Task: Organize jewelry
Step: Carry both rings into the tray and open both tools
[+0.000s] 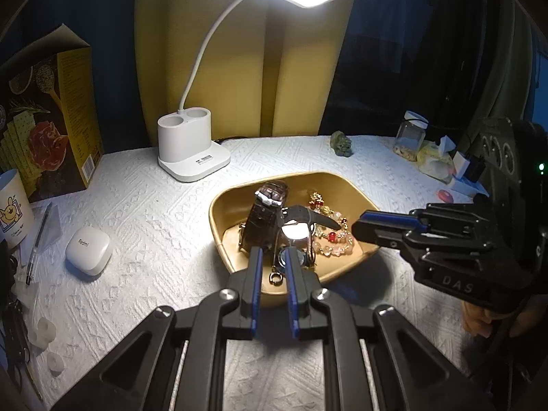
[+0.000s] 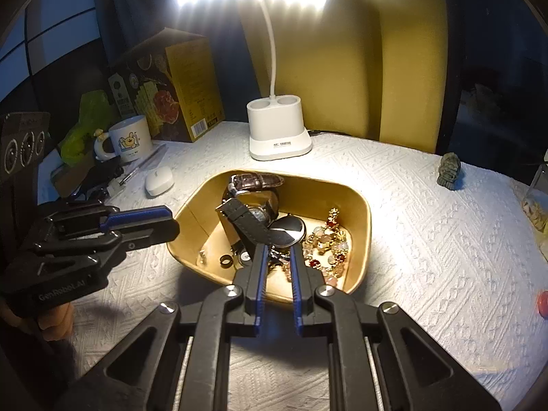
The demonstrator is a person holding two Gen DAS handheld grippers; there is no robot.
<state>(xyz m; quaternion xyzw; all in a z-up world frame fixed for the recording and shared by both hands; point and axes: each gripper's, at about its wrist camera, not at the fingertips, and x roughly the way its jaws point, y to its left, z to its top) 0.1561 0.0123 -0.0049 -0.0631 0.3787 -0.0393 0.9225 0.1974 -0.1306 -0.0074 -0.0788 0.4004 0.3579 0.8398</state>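
Observation:
A tan tray (image 1: 342,185) (image 2: 359,205) on the white cloth holds watches and beads. A brown-strap watch (image 1: 265,210) (image 2: 255,181) lies at its far side, a black-strap watch (image 1: 301,221) (image 2: 253,226) in the middle, a pink and gold bead bracelet (image 1: 334,239) (image 2: 325,246) at the right, and a small ring (image 1: 276,277) (image 2: 224,260) near the front. My left gripper (image 1: 274,257) (image 2: 171,226) is open over the tray's front rim, empty. My right gripper (image 2: 278,253) (image 1: 356,229) is open over the tray's near edge, empty.
A white desk lamp (image 1: 191,147) (image 2: 279,130) stands behind the tray. A food box (image 1: 51,120) (image 2: 178,92), a mug (image 2: 130,138) and a white earbud case (image 1: 89,250) (image 2: 158,179) are at the left. A small figurine (image 1: 342,143) (image 2: 449,169) and a jar (image 1: 409,140) are at the right.

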